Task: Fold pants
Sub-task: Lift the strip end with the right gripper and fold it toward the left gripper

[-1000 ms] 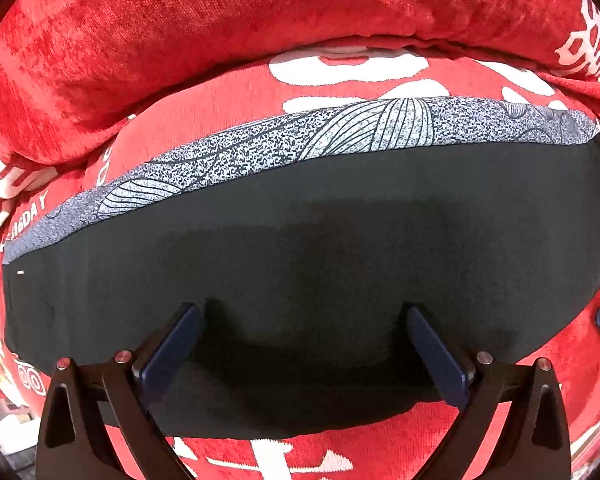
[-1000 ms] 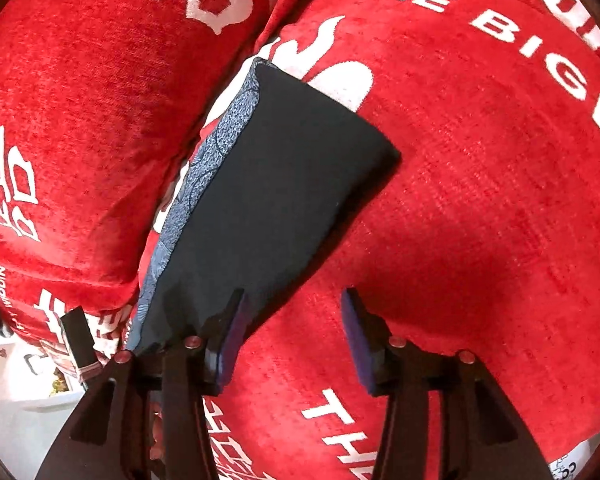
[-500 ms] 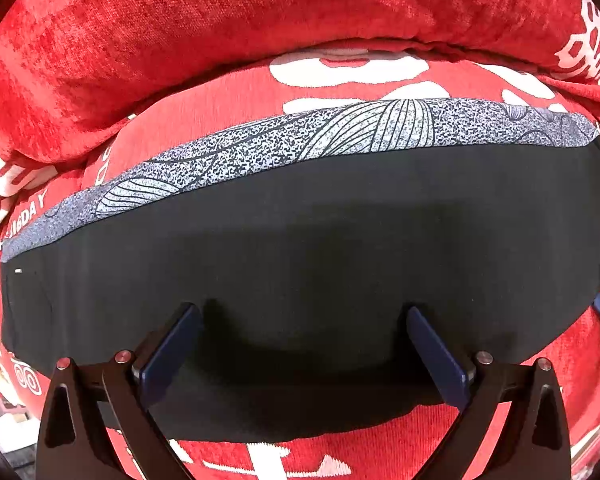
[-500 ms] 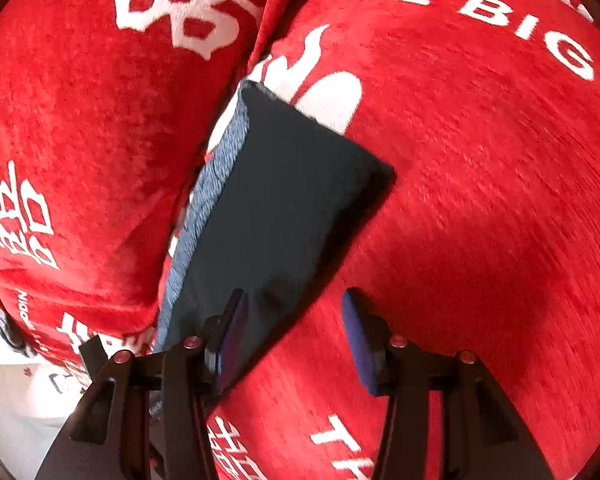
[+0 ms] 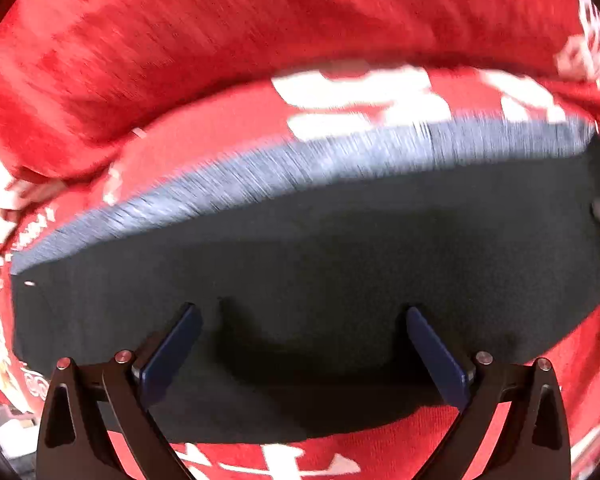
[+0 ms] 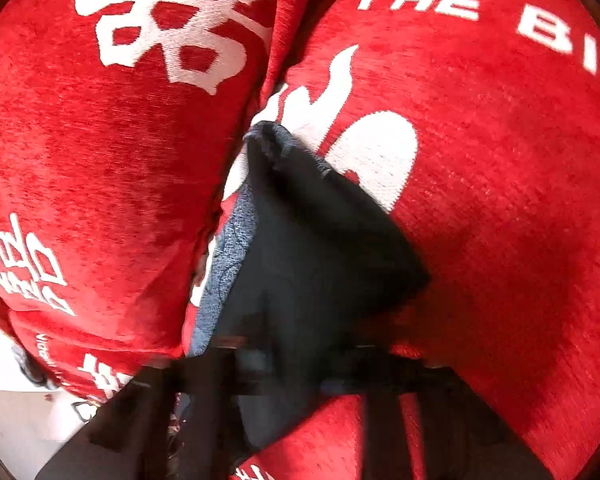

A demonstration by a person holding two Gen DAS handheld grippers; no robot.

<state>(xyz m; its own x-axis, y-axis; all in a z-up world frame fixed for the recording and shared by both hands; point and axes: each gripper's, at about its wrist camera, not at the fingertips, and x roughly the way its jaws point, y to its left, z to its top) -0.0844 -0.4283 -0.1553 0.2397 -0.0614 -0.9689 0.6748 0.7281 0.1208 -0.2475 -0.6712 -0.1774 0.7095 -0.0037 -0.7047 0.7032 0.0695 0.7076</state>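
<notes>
The left gripper point(image 5: 302, 344) jaws stand wide over the black pants point(image 5: 320, 248), while the right gripper point(image 6: 292, 364) jaws are closing on the pants' end, bunched against the red cushion point(image 6: 500, 160).

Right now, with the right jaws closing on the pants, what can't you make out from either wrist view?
- Right wrist view: the right gripper is motion-smeared; whether its closing jaws already pinch the pants is unclear.
- Left wrist view: the patterned band is blurred; its design is unreadable.
- Left wrist view: the pants' right end is cut off by the frame edge.
- The left gripper stands open.
</notes>
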